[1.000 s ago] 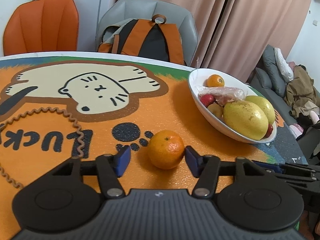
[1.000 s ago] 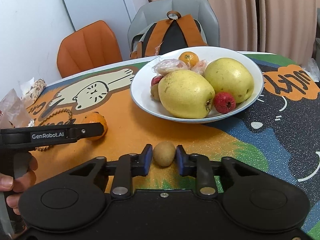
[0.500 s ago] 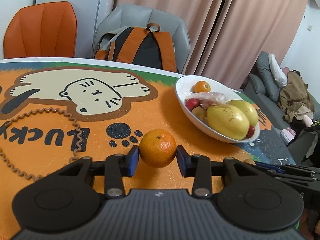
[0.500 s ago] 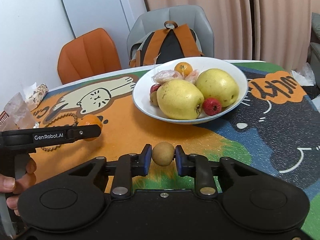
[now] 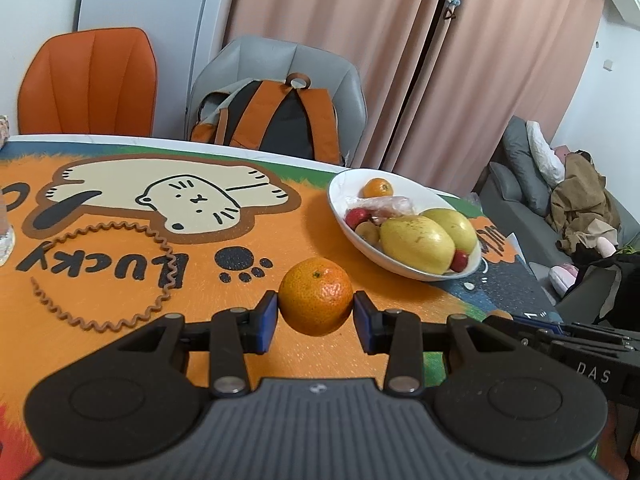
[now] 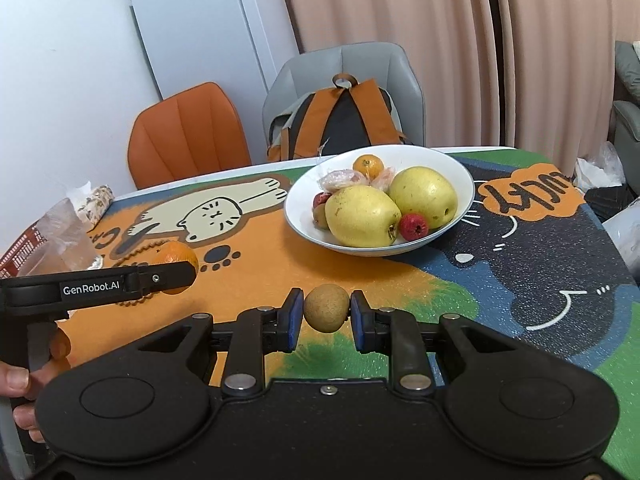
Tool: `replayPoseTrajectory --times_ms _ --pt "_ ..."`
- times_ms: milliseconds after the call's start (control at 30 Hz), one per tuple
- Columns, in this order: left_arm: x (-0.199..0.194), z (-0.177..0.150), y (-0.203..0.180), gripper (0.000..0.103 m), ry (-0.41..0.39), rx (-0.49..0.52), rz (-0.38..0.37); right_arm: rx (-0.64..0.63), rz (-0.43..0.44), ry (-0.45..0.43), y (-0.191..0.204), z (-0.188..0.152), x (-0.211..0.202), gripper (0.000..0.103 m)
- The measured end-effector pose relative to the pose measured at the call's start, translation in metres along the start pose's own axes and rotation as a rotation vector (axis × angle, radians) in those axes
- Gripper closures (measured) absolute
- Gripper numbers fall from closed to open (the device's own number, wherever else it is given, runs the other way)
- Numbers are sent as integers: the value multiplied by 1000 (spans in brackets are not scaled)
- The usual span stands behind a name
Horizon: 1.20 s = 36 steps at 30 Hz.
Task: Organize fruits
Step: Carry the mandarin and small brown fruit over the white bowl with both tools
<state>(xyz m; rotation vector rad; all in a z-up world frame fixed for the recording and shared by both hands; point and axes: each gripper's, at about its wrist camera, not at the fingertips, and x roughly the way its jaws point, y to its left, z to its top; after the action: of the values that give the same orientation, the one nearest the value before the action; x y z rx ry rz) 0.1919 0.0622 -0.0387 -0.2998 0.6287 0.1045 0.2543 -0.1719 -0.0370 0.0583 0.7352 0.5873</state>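
My left gripper (image 5: 315, 316) is shut on a mandarin (image 5: 316, 295), held a little above the orange mat. In the right wrist view the same mandarin (image 6: 175, 256) shows behind the left gripper's black finger (image 6: 160, 278). My right gripper (image 6: 326, 314) is shut on a small brown kiwi (image 6: 327, 307), lifted off the mat. The white fruit bowl (image 6: 460, 168) stands farther back, holding two yellow-green pears (image 6: 362, 216), a small mandarin (image 6: 368, 165), red fruits (image 6: 414, 226) and wrapped pieces. In the left wrist view the bowl (image 5: 340, 196) lies ahead to the right.
A cartoon cat mat (image 5: 120, 248) covers the table, with a coiled brown cord (image 5: 160, 240) on it. An orange chair (image 5: 88, 80) and a grey chair with a backpack (image 5: 280, 120) stand behind. Plastic wrappers (image 6: 60, 232) lie at the table's left edge. A person's hand (image 6: 24, 380) holds the left gripper.
The left jaws closed onto the mandarin and lifted it off the mat. The right gripper rose with the kiwi. Both views pulled back from the bowl.
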Motion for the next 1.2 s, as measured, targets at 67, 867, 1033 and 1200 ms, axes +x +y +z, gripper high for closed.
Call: replayPoseTrajectory --times_ms 67,867,1033,1200 --pt "-5 -3 -3 64 -5 4 1 0 3 -8 0 -3 -6 79" --pt "-67 -28 -44 64 -64 35 -44 -1 -42 -99 -6 -17 -89 79" --pt "-77 -31 -50 64 -75 42 -54 -4 -50 -115 -7 -18 -100 79" --pt "-83 -32 -54 64 -82 46 -59 -6 -53 -126 -6 -20 -107 79"
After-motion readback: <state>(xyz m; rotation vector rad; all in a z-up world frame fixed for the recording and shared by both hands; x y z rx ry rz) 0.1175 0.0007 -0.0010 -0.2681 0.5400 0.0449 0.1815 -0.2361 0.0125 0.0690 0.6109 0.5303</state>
